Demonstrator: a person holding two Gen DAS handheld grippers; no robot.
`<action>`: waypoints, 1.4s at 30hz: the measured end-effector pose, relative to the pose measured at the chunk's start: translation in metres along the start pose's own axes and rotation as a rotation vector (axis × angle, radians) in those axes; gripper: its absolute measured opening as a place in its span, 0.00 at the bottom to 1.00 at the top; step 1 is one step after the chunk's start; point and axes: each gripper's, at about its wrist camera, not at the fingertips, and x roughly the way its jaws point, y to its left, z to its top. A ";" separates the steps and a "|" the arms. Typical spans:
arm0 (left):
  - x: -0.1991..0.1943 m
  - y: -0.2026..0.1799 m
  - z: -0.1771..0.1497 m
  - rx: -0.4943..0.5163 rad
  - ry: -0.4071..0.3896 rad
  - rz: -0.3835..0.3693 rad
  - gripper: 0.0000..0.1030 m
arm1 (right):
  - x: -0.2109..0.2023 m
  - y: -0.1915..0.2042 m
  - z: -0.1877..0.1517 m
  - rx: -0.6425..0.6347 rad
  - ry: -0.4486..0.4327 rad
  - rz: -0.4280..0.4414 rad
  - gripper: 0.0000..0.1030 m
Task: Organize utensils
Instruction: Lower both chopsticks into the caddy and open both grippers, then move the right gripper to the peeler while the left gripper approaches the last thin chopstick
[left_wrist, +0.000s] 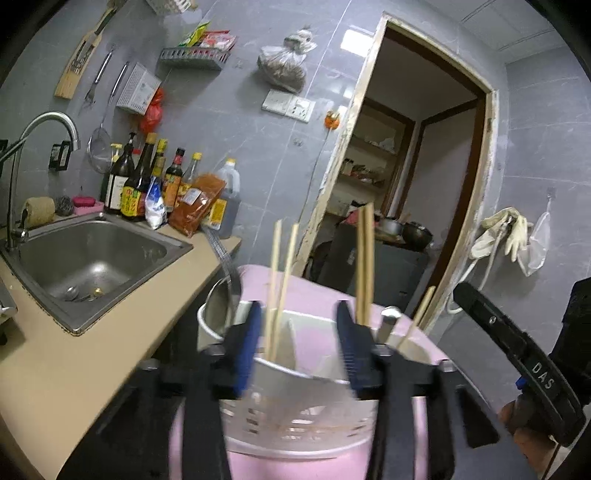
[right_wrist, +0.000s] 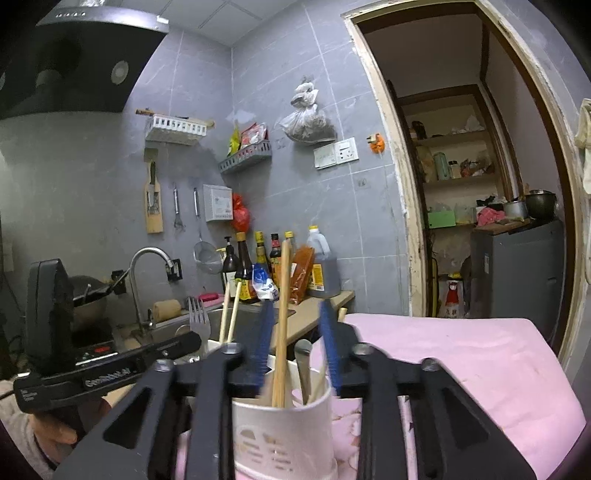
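Observation:
A white slotted utensil holder (left_wrist: 295, 413) stands on a pink cloth (left_wrist: 314, 291). It holds several wooden chopsticks (left_wrist: 364, 262) and a metal ladle (left_wrist: 221, 302). My left gripper (left_wrist: 295, 339) is open, its blue-padded fingers astride the holder's rim, with a chopstick pair (left_wrist: 277, 288) between them. In the right wrist view the holder (right_wrist: 284, 428) holds chopsticks (right_wrist: 282, 325), a fork (right_wrist: 199, 321) and a spoon handle (right_wrist: 303, 365). My right gripper (right_wrist: 297, 343) is open just above the rim, a chopstick between its fingers but untouched.
A steel sink (left_wrist: 92, 258) with a tap (left_wrist: 44, 147) is set in the beige counter (left_wrist: 92, 362) at left. Sauce bottles (left_wrist: 155, 184) stand behind it. A doorway (left_wrist: 413, 192) opens at right. A stove with a wok (right_wrist: 85, 299) is far left.

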 end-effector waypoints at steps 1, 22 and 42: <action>-0.004 -0.004 0.002 0.003 -0.007 -0.007 0.42 | -0.005 -0.001 0.002 0.004 0.003 -0.009 0.26; 0.005 -0.121 -0.043 0.196 0.115 -0.071 0.93 | -0.140 -0.091 0.010 -0.042 0.096 -0.355 1.00; 0.109 -0.169 -0.098 0.164 0.609 -0.050 0.93 | -0.123 -0.159 -0.082 0.032 0.650 -0.359 0.71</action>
